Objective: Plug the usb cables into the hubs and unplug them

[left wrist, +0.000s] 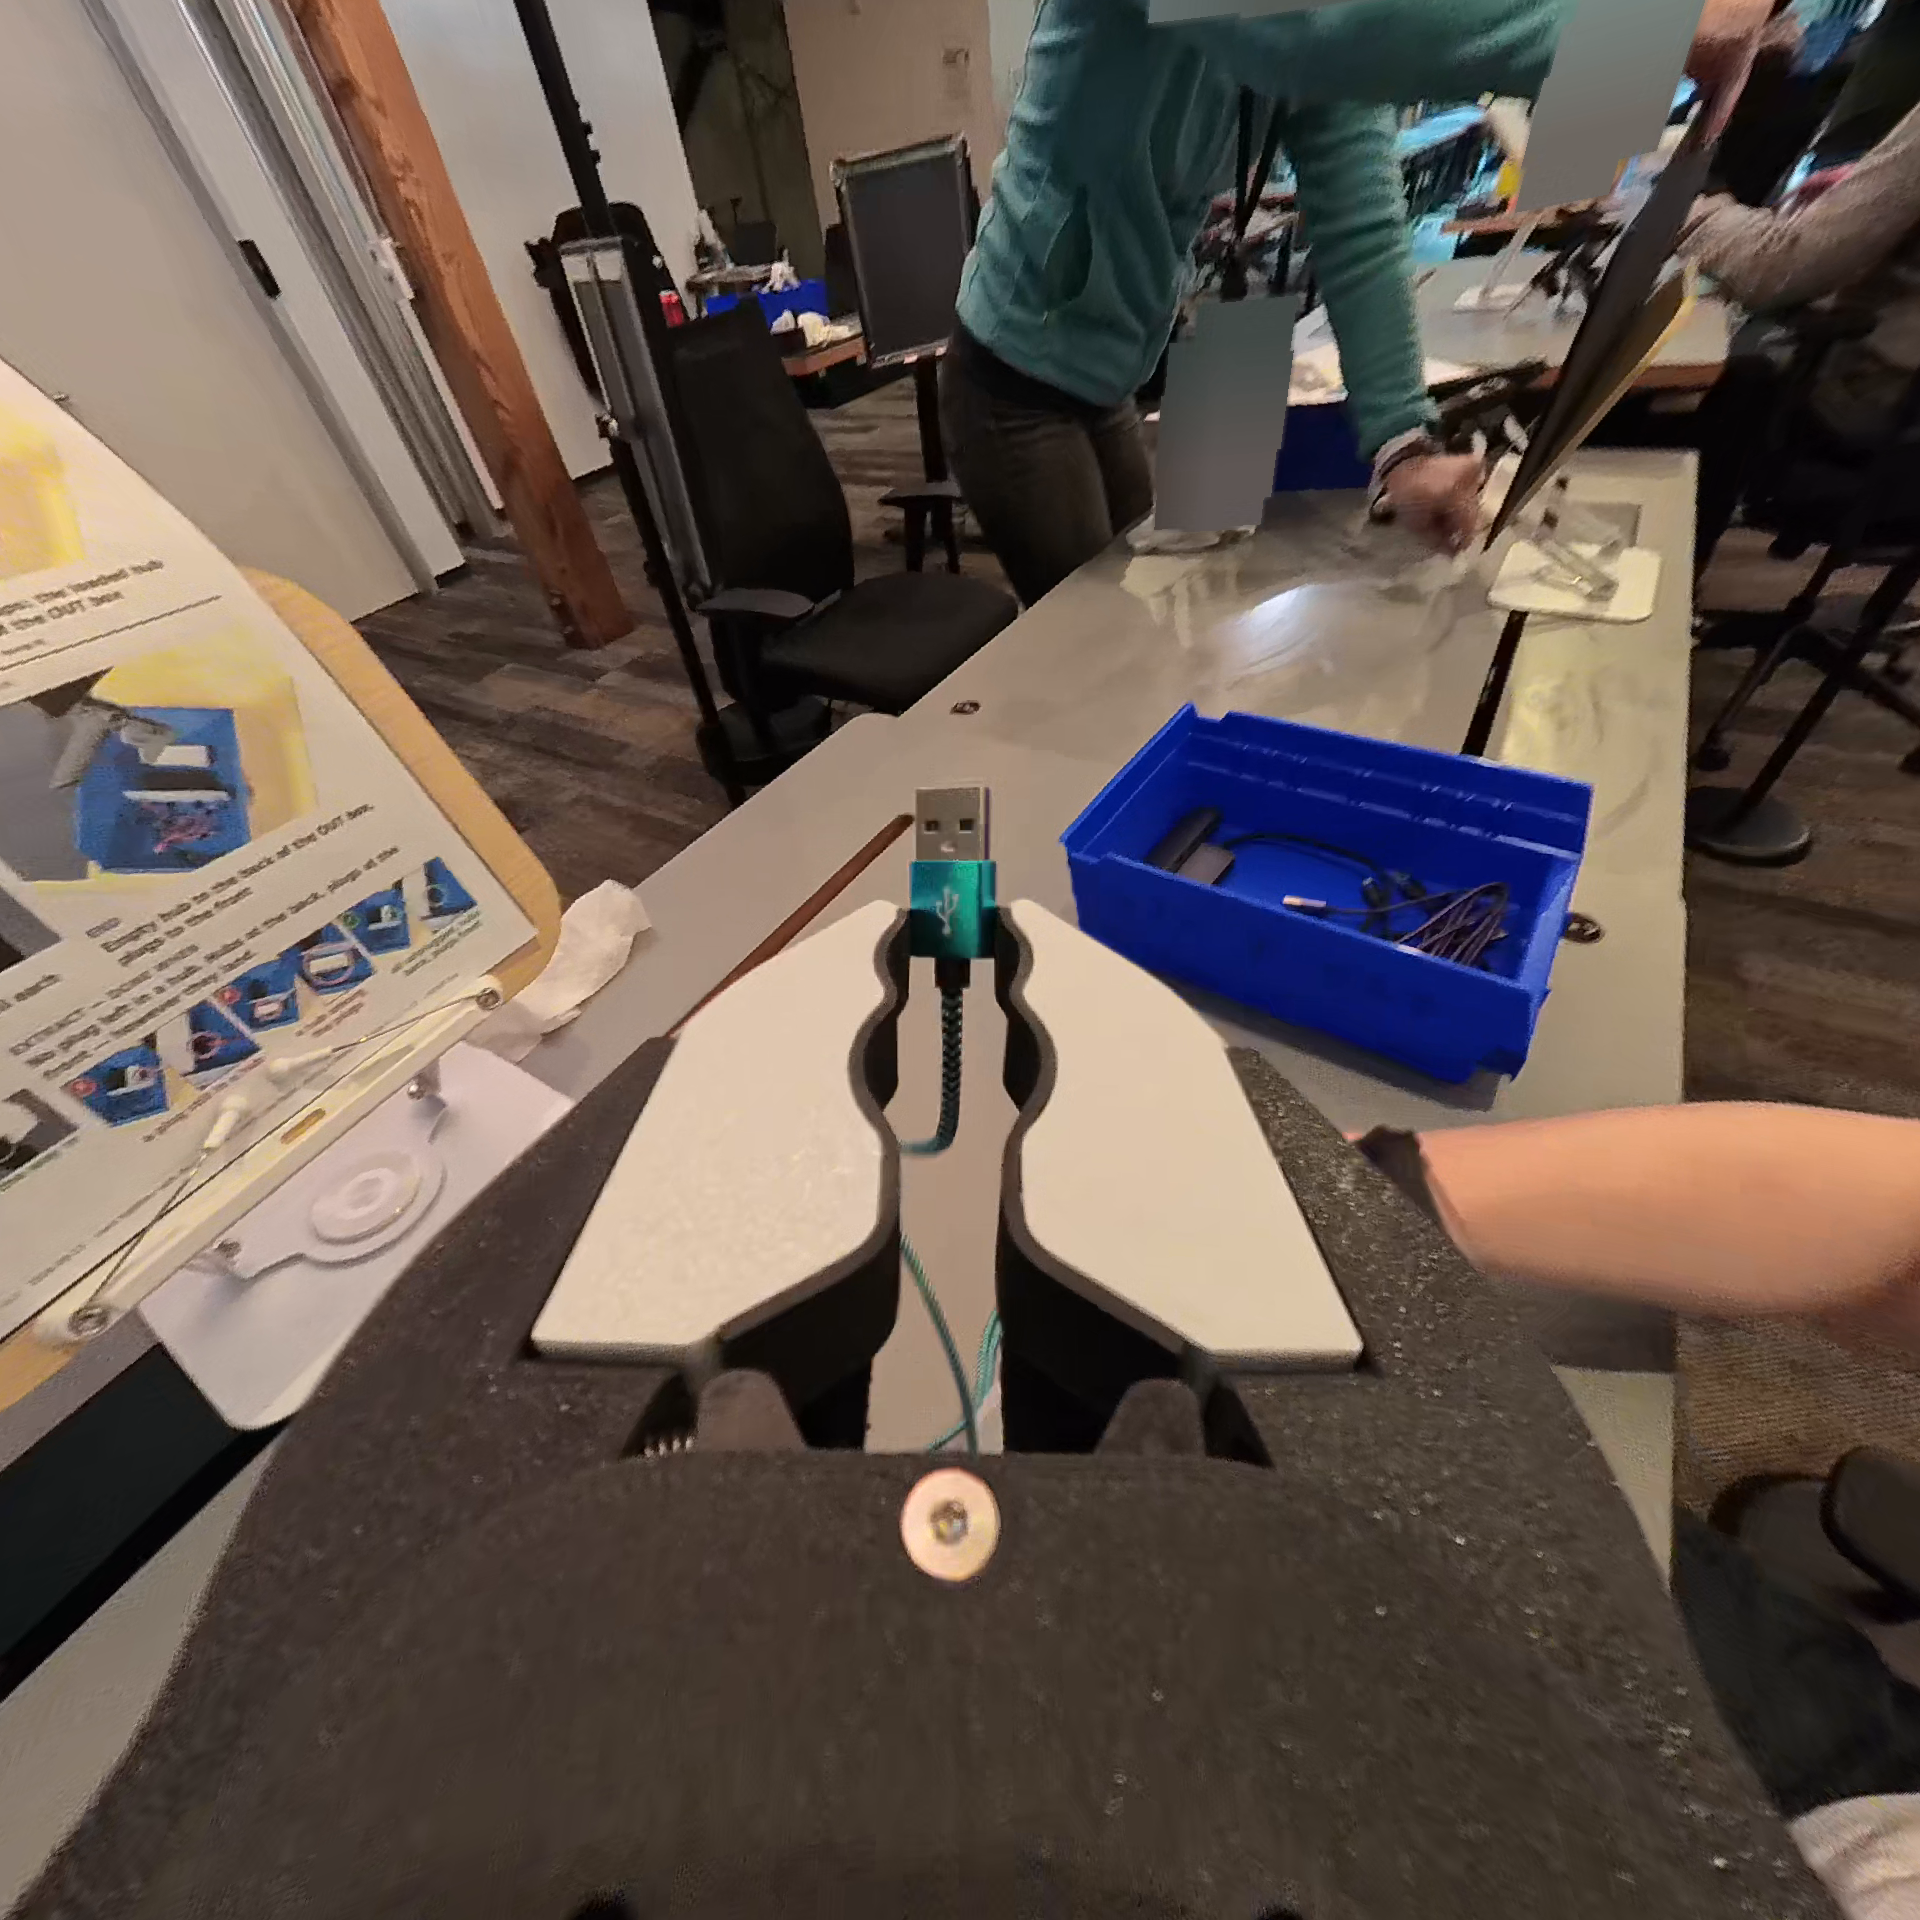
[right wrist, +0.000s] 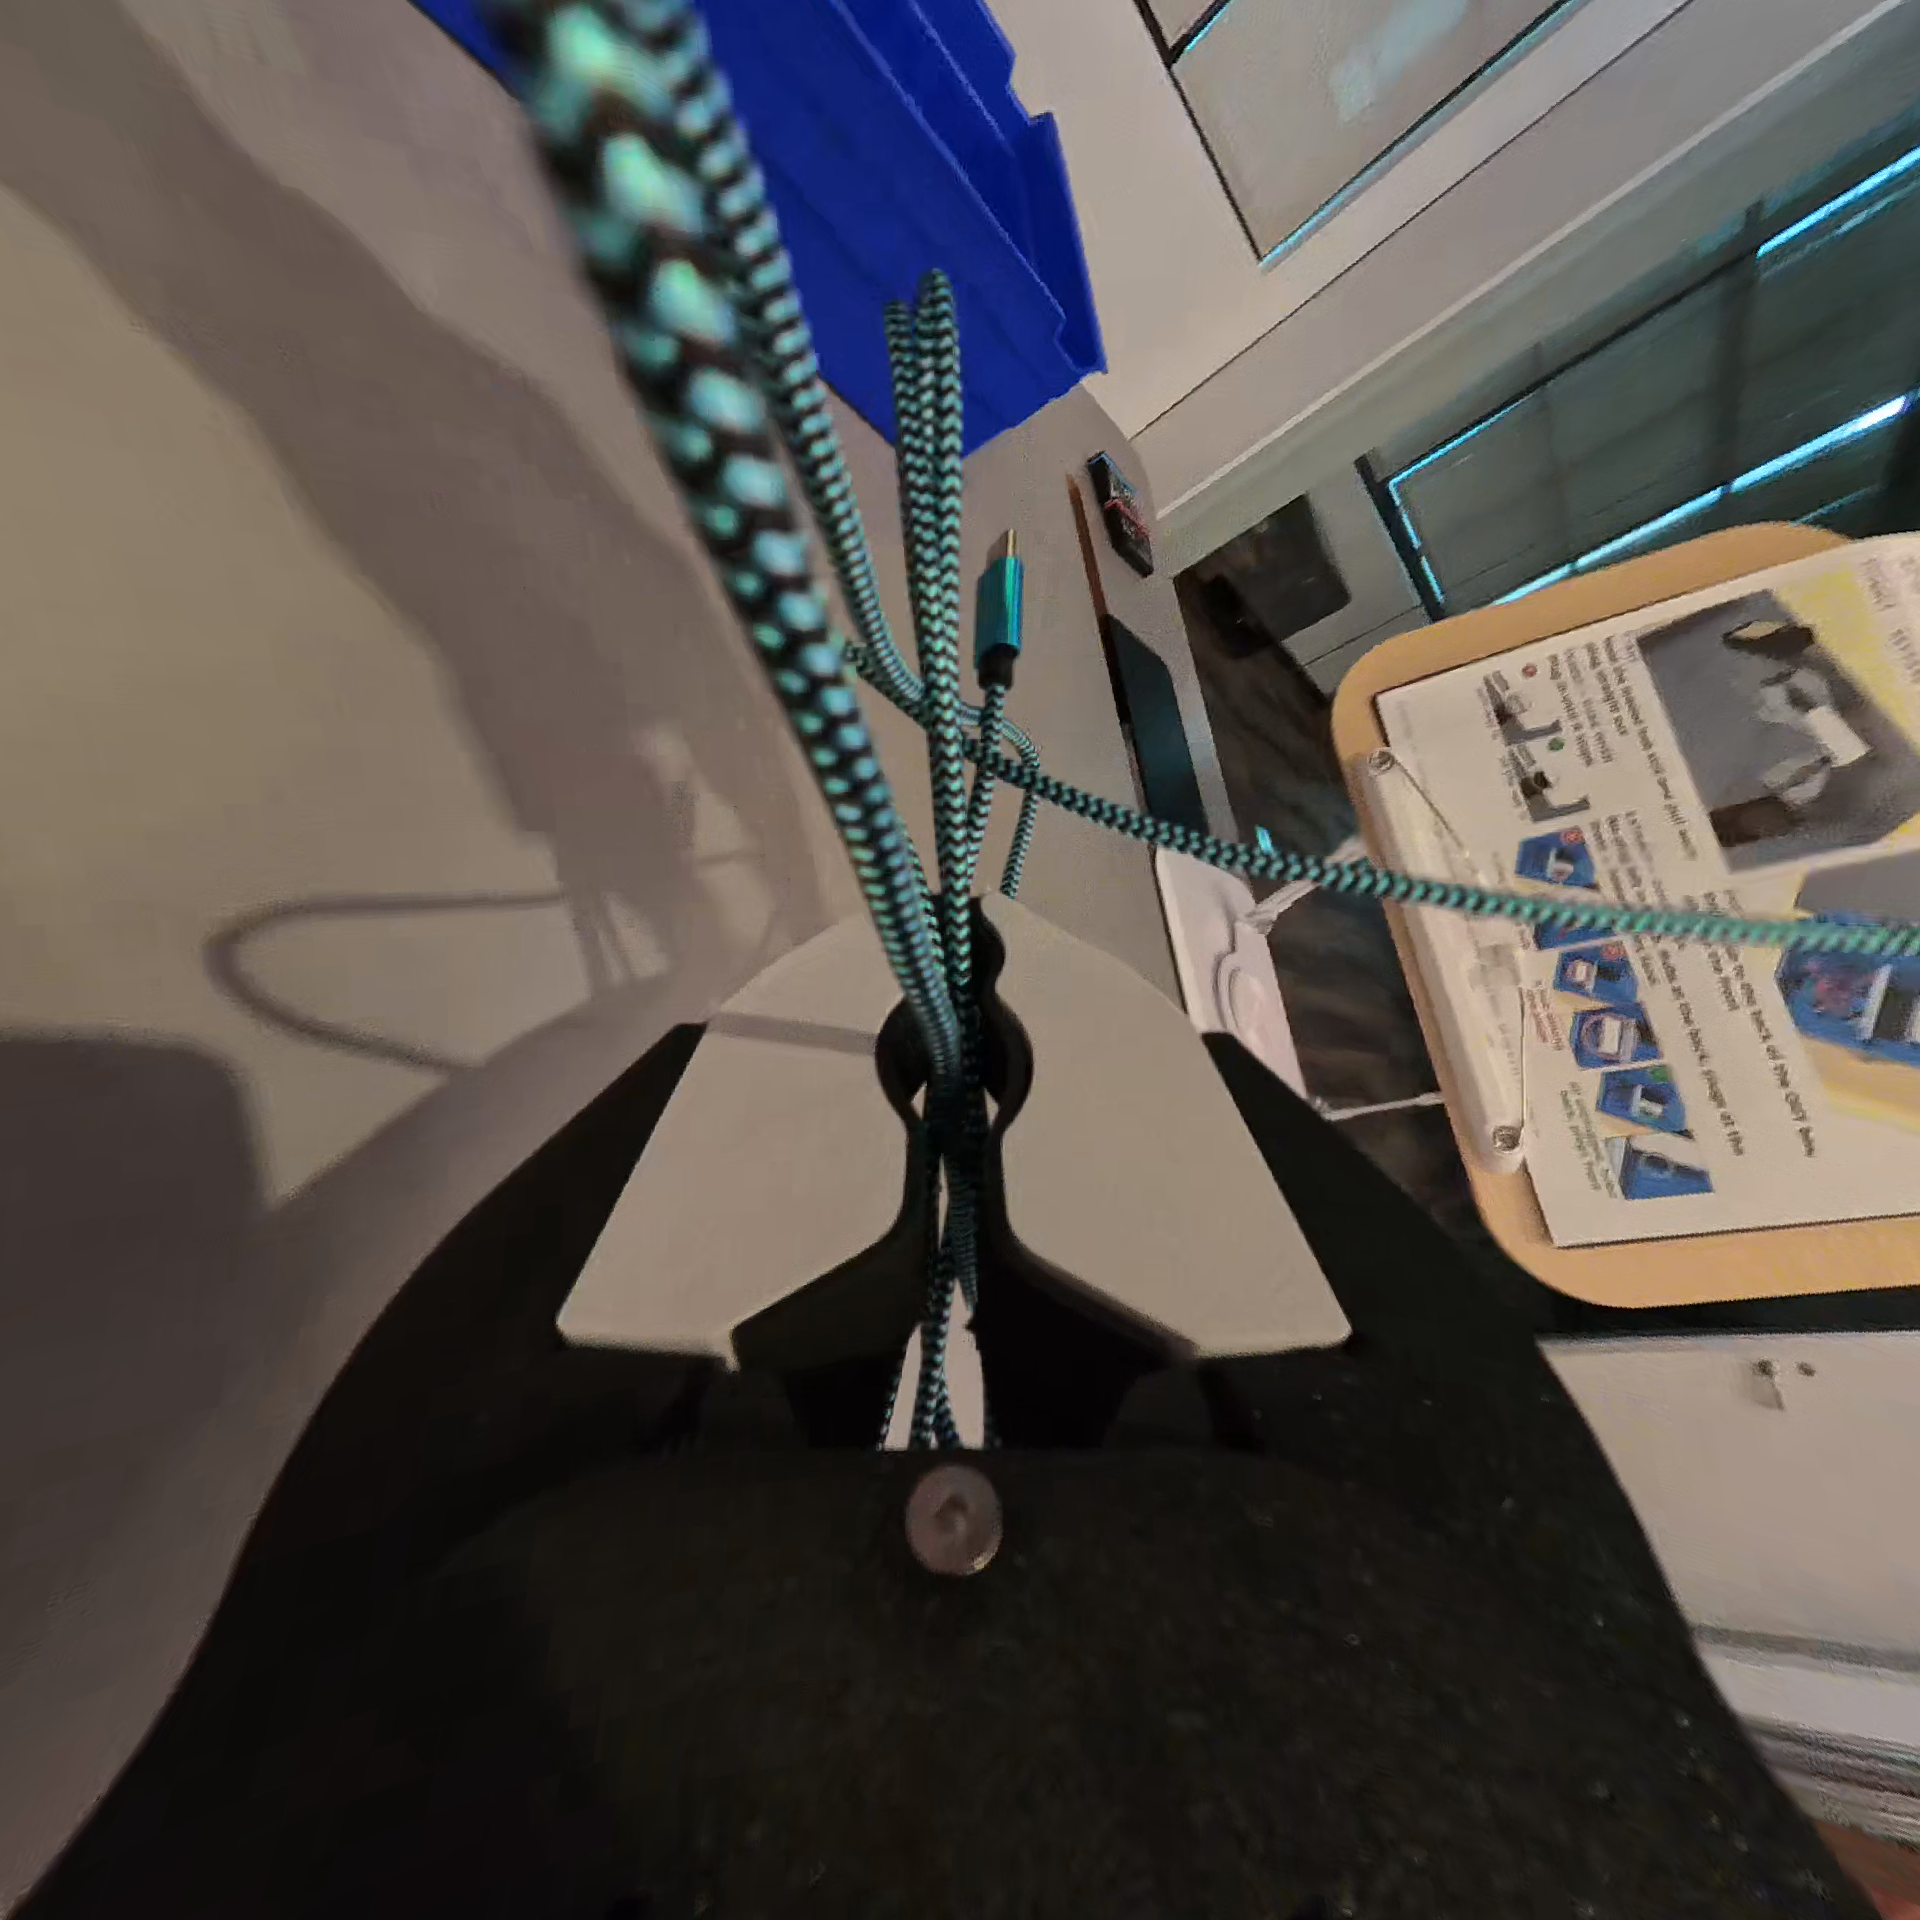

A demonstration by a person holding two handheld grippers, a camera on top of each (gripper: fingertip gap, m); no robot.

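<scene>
My left gripper (left wrist: 951, 920) is shut on the teal shell of a USB-A plug (left wrist: 950, 844). The metal tip points forward above the grey table (left wrist: 1039, 748), and its teal-and-black braided cable runs back between the fingers. My right gripper (right wrist: 961, 940) is shut on several gathered strands of the same braided cable (right wrist: 940, 821). The cable's small teal plug (right wrist: 997, 613) hangs free beyond the fingertips, and one strand runs off to the right. A blue bin (left wrist: 1320, 894) holds a dark hub (left wrist: 1195, 844) and other cables (left wrist: 1455, 914).
An instruction sheet on a wooden stand (left wrist: 208, 883) is at the left, and also shows in the right wrist view (right wrist: 1662, 935). A crumpled tissue (left wrist: 592, 956) lies by it. A forearm (left wrist: 1662, 1205) crosses at the right. A person (left wrist: 1143, 208) leans over the far table. The blue bin (right wrist: 904, 208) lies ahead in the right wrist view. Across from one pair of fingers to the other is roughly 20 cm.
</scene>
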